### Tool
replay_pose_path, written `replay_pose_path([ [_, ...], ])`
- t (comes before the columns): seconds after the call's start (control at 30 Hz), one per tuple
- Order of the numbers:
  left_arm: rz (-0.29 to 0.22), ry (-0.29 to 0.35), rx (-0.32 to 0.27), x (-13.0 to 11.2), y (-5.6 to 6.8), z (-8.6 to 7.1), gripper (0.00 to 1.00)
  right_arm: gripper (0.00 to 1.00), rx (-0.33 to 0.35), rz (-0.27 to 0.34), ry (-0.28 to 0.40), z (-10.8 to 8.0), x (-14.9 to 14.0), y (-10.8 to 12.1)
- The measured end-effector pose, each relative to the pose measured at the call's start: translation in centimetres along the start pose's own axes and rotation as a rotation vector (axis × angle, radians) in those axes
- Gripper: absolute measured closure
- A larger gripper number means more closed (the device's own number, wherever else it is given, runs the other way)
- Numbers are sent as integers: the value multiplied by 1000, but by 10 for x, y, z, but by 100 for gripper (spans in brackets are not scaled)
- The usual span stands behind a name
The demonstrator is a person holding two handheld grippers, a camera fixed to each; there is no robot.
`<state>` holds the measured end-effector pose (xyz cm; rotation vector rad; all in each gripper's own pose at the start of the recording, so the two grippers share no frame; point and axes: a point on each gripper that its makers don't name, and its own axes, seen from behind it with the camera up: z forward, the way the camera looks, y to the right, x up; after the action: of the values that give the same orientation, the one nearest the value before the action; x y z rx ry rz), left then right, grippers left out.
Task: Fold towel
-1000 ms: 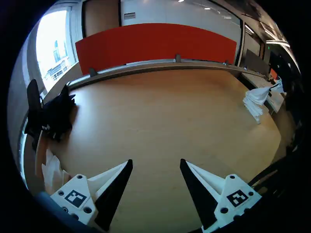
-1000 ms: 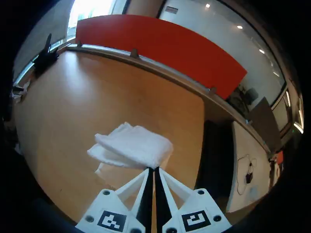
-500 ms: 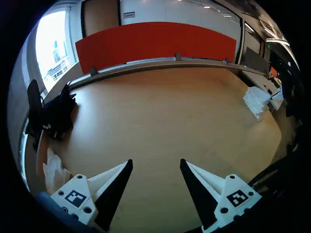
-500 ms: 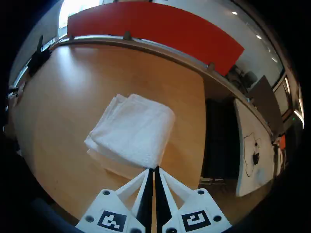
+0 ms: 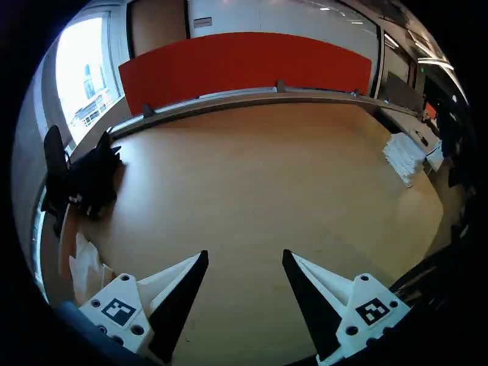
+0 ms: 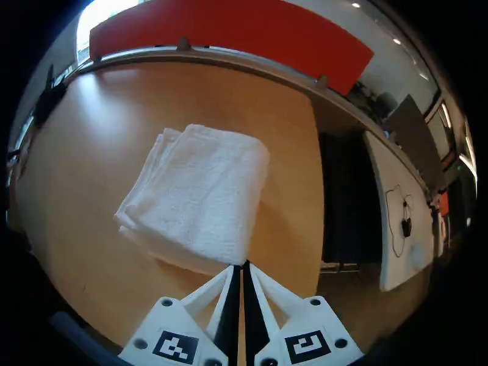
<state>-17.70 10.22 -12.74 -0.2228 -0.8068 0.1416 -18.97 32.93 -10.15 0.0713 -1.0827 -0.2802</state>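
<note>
Lowered flat, fluffy towel [image 6: 195, 195] forms a folded square.

Left gripper view low over wooden table [image 5: 256, 177], facing red partition [image 5: 244, 64], right gripper view close above towel [image 6: 195, 195], angled down, both share table, partition, seemingly the towel.

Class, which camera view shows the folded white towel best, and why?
Right gripper view: the towel lies large and central, its folded layers clear. The left gripper view shows it small and distant.
</note>
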Motion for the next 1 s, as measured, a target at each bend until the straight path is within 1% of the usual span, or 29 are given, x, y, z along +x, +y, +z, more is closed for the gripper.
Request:
replay_pose_path([
  [0.2,-1,-4,5,-2,-1,-1,10,96,-5,20,-20,8,-6,-1],
  [0.6,-3,-10,11,-4,-3,-1,10,96,-8,44,-55,18,-17,0],
  [0.8,-3,-11,14,-3,-4,0,10,96,-8,47,-58,20,-19,-2],
  [1.0,-7,-10,16,-2,-4,1,10,96,-8,42,-47,19,-17,-4],
])
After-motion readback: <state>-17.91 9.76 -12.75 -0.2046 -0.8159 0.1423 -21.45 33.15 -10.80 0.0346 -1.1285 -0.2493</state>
